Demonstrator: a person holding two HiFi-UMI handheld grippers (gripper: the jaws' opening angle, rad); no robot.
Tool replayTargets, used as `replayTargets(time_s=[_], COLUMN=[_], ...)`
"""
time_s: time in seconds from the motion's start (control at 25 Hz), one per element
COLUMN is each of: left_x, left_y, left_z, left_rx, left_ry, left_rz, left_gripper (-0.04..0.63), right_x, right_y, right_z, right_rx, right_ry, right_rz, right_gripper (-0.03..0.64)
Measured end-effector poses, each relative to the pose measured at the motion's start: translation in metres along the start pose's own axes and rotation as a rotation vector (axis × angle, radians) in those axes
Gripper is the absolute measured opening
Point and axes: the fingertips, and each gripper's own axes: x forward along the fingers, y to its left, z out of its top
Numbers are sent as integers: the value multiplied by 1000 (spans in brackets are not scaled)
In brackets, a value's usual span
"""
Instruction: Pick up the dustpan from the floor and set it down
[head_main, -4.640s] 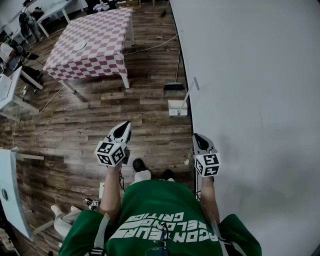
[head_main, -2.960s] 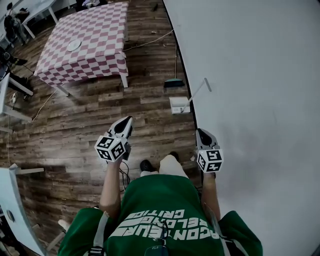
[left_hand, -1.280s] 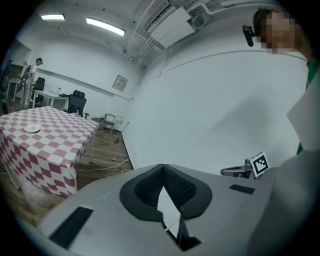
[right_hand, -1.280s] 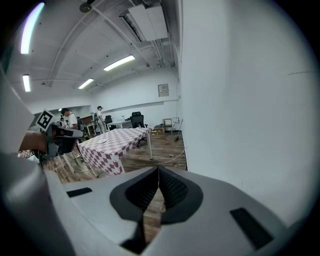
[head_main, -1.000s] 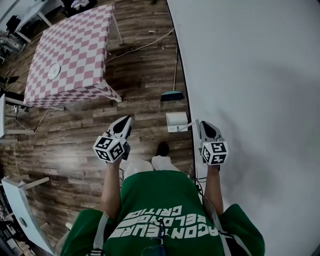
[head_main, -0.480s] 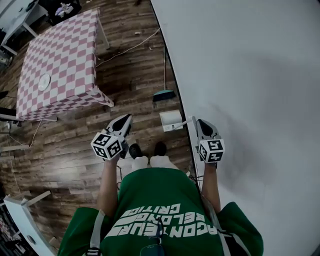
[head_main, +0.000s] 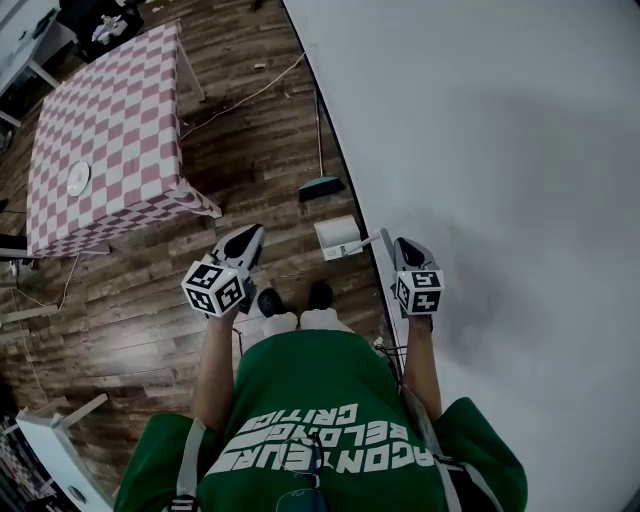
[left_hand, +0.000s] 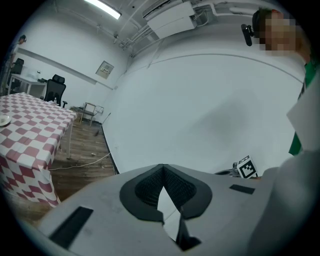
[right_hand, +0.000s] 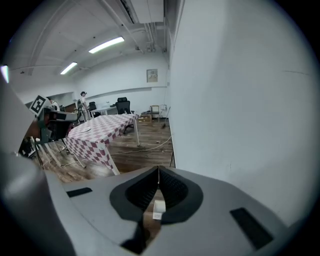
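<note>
- The dustpan sits on the floor right at the foot of the wall, just ahead of our feet. Its thin handle slants up toward our right side.
- The right tongs are clenched with nothing in them, and the upper end of the handle is just beside them. We judge this to be the reach, so we part these tongs before we close in.
- The left tongs are also clenched and empty, well apart from the pan. We keep them out of the way.
- We bring the right tongs across the handle near its top rather than along it, so the pads bite squarely on the thin rod.
- The broom leans close behind the pan, so we lift away from it and from the wall.
</note>
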Motion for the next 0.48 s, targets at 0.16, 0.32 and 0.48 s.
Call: replayTargets(time_s=[0.16,0.32,0.48], left_x=[9,22,41], left_y=[1,-3,-9], left_z=[-1,-5,-15], left_rx=[2,5,23], left_ry=[17,33,68], left_rz=[-4,-16,-37], left_gripper=[3,3,3], right_x=[20,47,82], right_y=[-10,-18,-21], right_z=[-21,-41,-68], right_rx=[8,0,-10], right_ry=[71,164,294], right_rz=[-2,29,80], right_gripper=[11,13,143])
